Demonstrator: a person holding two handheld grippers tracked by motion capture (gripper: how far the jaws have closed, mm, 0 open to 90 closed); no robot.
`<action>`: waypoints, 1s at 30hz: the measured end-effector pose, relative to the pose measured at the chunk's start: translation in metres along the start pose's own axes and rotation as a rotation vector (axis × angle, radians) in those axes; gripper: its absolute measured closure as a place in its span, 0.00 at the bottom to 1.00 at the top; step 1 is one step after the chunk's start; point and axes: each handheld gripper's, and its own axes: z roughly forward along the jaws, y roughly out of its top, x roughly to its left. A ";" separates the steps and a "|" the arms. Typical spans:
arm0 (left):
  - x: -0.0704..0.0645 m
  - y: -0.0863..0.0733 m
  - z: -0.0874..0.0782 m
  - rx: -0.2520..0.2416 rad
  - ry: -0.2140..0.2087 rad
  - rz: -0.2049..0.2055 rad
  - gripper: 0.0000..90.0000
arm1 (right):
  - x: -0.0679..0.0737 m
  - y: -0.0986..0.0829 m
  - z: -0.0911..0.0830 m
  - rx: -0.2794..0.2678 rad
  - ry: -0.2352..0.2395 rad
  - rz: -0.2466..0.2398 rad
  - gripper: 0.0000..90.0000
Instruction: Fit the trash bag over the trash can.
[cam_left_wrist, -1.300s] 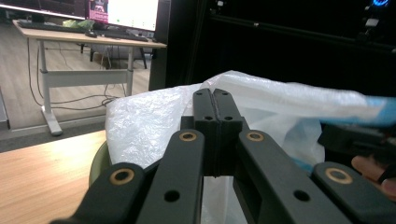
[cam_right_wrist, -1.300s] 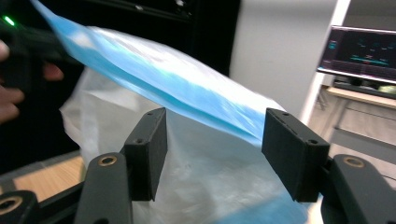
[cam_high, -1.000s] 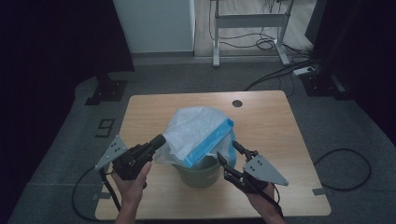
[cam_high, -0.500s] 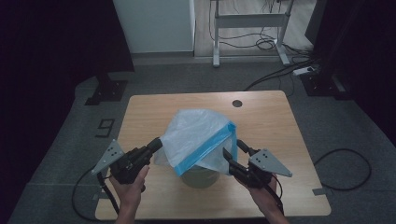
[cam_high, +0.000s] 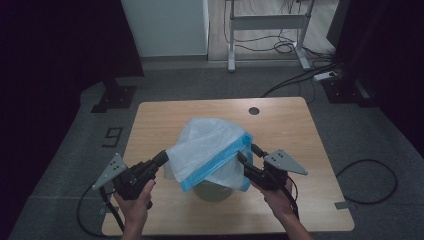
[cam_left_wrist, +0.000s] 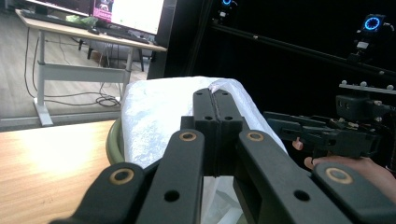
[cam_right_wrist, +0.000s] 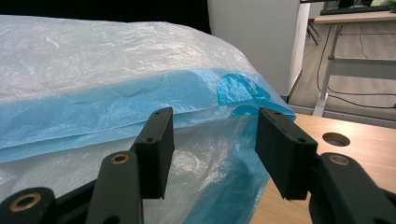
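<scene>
The high view is dim, with dark corners and a brighter floor beyond the table (cam_high: 280, 125). In the left gripper view, a glaring monitor (cam_left_wrist: 135, 14) lies far ahead-left of the left gripper (cam_left_wrist: 215, 116), whose near links blur. The plastic bag (cam_right_wrist: 116, 60) ahead of the right gripper (cam_right_wrist: 212, 149) is evenly lit.

The high view is looking forward and down from above the person's side, taking in the whole table (cam_high: 300, 130) from a fair way off. The left gripper view is riding low, facing across the table, right up against the white bag (cam_left_wrist: 154, 112). The right gripper view is sitting even closer to that bag (cam_right_wrist: 116, 60). All three are sharing it.
</scene>
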 end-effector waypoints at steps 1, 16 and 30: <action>0.000 0.000 0.000 0.000 0.000 0.000 1.00 | 0.000 0.000 0.001 0.004 0.000 -0.003 0.51; 0.006 -0.003 -0.001 0.001 -0.002 -0.020 1.00 | -0.008 0.003 0.014 0.029 0.046 -0.013 0.51; 0.010 -0.004 -0.002 -0.001 -0.013 -0.033 1.00 | -0.007 0.008 0.028 0.055 0.058 -0.014 0.44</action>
